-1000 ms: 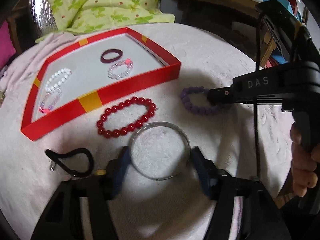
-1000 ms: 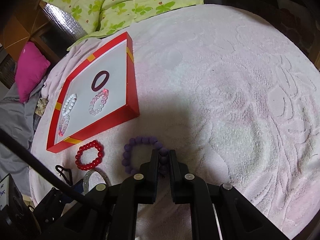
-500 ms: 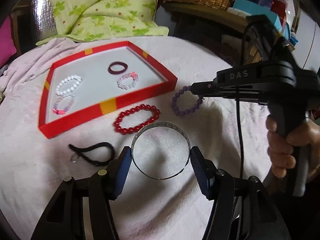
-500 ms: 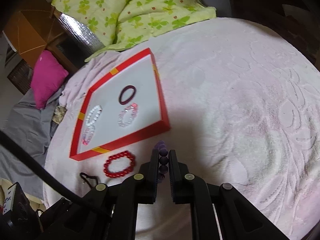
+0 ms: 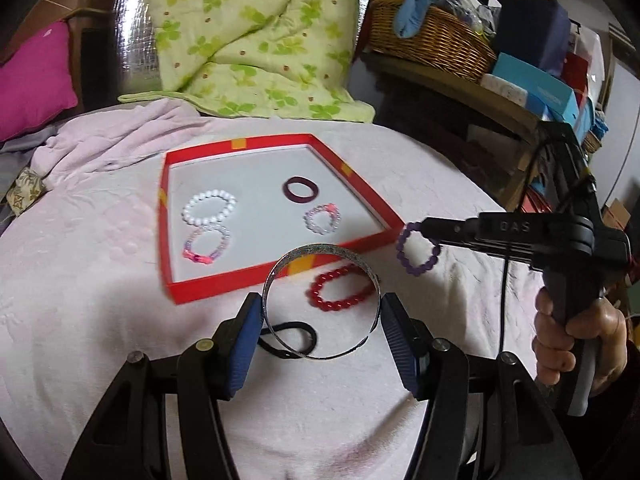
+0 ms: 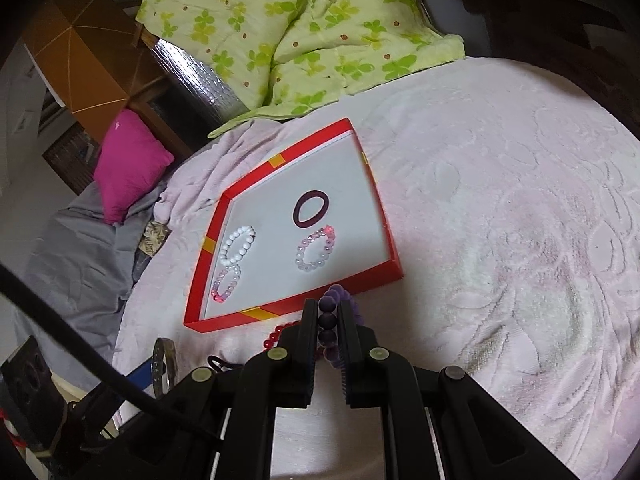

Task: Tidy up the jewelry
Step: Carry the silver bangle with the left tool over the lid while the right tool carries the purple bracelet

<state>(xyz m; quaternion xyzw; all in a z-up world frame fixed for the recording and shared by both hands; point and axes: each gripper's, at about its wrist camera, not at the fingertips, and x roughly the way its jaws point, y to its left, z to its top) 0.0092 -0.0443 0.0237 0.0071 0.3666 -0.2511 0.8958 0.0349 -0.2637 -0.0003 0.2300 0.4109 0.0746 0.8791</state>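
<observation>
My left gripper (image 5: 322,312) is shut on a silver bangle (image 5: 320,300) and holds it upright above the pink cloth. My right gripper (image 6: 328,312) is shut on a purple bead bracelet (image 6: 330,322), which hangs in the air by the tray's near right corner (image 5: 418,250). The red tray (image 5: 280,278) (image 6: 296,304) holds a white bead bracelet (image 5: 209,207), two pink bead bracelets (image 5: 206,245) (image 5: 321,219) and a dark maroon ring (image 5: 300,190). A red bead bracelet (image 5: 344,294) and a black hair tie (image 5: 294,338) lie on the cloth in front of the tray.
The table is covered by a pink embossed cloth (image 6: 500,220). A green floral quilt (image 5: 248,36) lies behind the tray. A wicker basket (image 5: 432,40) and boxes stand at the back right, a magenta pillow (image 6: 128,164) at the left.
Both grippers have risen and moved toward the tray. The purple bracelet has been lifted off the cloth to the tray's corner; the bangle has been lifted too.
</observation>
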